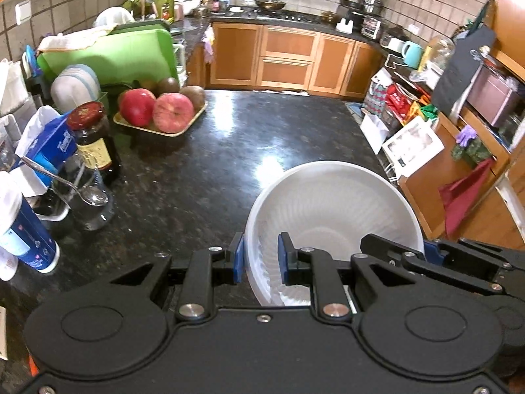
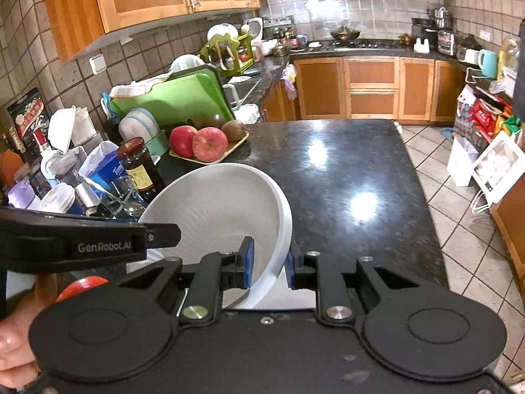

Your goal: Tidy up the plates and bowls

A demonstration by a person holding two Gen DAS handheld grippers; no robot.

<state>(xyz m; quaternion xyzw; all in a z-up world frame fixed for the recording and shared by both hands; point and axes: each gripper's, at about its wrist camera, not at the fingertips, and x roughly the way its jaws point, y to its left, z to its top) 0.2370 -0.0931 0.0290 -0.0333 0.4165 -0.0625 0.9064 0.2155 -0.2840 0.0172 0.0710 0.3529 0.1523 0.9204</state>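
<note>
A white ribbed bowl [image 1: 331,210] is held tilted above the dark granite counter [image 1: 229,151]. My left gripper [image 1: 261,262] is shut on its left rim, one blue pad outside, one inside. My right gripper [image 2: 269,269] is shut on the bowl's [image 2: 213,203] right rim, and its black fingers show at the bowl's right edge in the left wrist view [image 1: 426,249]. The left gripper's body shows at the left in the right wrist view [image 2: 82,243]. A stack of white plates [image 1: 77,88] stands in a green rack at the back left.
A tray of apples and kiwis [image 1: 157,111] sits at the back left. A dark jar [image 1: 93,138], tissue box [image 1: 49,151], glass with spoon [image 1: 88,197] and blue can [image 1: 26,233] crowd the left edge. A green cutting board [image 1: 115,59] leans behind. The counter's right edge drops to the floor [image 2: 459,216].
</note>
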